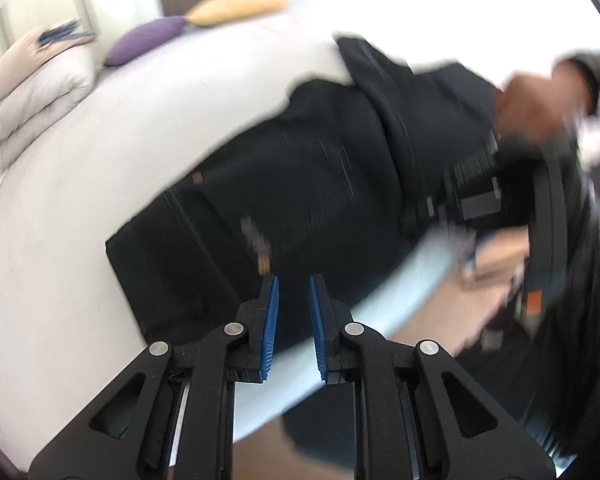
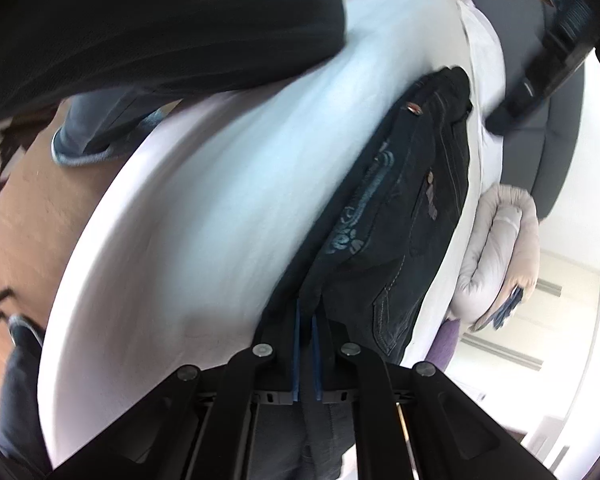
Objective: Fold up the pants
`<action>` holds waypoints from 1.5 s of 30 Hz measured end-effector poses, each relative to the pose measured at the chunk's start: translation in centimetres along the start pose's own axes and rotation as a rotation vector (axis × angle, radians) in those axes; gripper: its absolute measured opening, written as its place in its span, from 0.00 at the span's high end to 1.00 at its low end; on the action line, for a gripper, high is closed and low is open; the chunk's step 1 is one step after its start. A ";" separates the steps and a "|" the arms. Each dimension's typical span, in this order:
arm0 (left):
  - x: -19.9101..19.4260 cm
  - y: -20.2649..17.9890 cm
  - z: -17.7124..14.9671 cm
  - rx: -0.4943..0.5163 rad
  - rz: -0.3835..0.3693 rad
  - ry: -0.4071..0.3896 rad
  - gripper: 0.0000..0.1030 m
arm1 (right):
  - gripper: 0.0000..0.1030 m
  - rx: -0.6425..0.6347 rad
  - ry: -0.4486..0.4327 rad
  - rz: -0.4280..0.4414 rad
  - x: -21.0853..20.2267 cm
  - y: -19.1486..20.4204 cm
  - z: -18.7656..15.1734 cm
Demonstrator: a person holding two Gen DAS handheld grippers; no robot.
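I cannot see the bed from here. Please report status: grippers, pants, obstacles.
Left hand-held gripper open, empty above pants. Right hand-held gripper shut on pants edge. Pants partly folded on bed. Nothing blocking.

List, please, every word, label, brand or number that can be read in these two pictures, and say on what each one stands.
No text can be read in either picture.
Pants: light blue embroidery near the pocket, possibly letters, too blurred to read.
Pants, small tag: too blurred to read.
Right gripper, orange mark on its rim: nothing legible.
Bed sheet: no writing.
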State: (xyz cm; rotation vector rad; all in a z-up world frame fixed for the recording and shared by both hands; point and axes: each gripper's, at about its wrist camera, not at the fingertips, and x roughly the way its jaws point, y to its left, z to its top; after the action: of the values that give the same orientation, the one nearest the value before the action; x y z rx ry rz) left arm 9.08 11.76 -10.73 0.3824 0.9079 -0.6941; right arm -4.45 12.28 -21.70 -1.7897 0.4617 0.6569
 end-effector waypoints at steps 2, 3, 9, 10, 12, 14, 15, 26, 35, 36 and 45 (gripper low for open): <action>1.9 0.2 1.1 -0.083 0.000 -0.006 0.85 | 0.91 0.055 -0.004 -0.013 0.0 -0.1 0.0; 3.4 0.3 1.6 -0.128 -0.019 0.003 0.85 | 0.91 0.083 -0.009 -0.022 0.0 -0.1 -0.2; 10.3 -1.2 1.8 -0.233 0.005 0.075 0.85 | 0.37 0.391 -0.055 -0.152 -1.5 -1.5 -2.0; 10.3 -0.9 1.8 -0.275 -0.001 0.071 0.85 | 0.26 0.512 -0.084 -0.167 -2.5 -2.5 -3.1; 10.3 -0.4 1.7 -0.345 -0.023 0.065 0.85 | 0.10 0.783 -0.173 -0.106 -4.4 -4.5 -6.2; 10.5 -0.1 1.4 -0.381 -0.040 0.058 0.86 | 0.10 1.058 -0.186 -0.028 -4.9 -6.5 -10.4; 10.6 0.1 1.4 -0.399 -0.048 0.056 0.86 | 0.14 1.195 -0.181 0.014 -4.7 -7.4 -13.1; 11.2 0.5 0.8 -0.480 -0.049 0.037 0.86 | 0.41 2.610 -0.211 0.476 7.6 -7.7 -45.6; 10.9 0.7 0.1 -0.498 -0.055 0.022 0.86 | 0.41 2.831 -0.139 0.567 15.0 -6.5 -48.7; 10.9 0.7 0.1 -0.497 -0.053 0.023 0.86 | 0.41 2.841 -0.143 0.569 15.4 -6.4 -48.7; 10.8 0.6 0.0 -0.505 -0.041 0.019 0.86 | 0.86 2.865 -0.234 0.524 18.4 -7.1 -51.1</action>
State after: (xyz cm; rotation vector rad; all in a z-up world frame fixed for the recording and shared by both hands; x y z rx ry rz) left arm 14.02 8.02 -19.54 -0.0786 1.0736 -0.4760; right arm 24.49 -33.96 -16.70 1.1216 0.8329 -0.0015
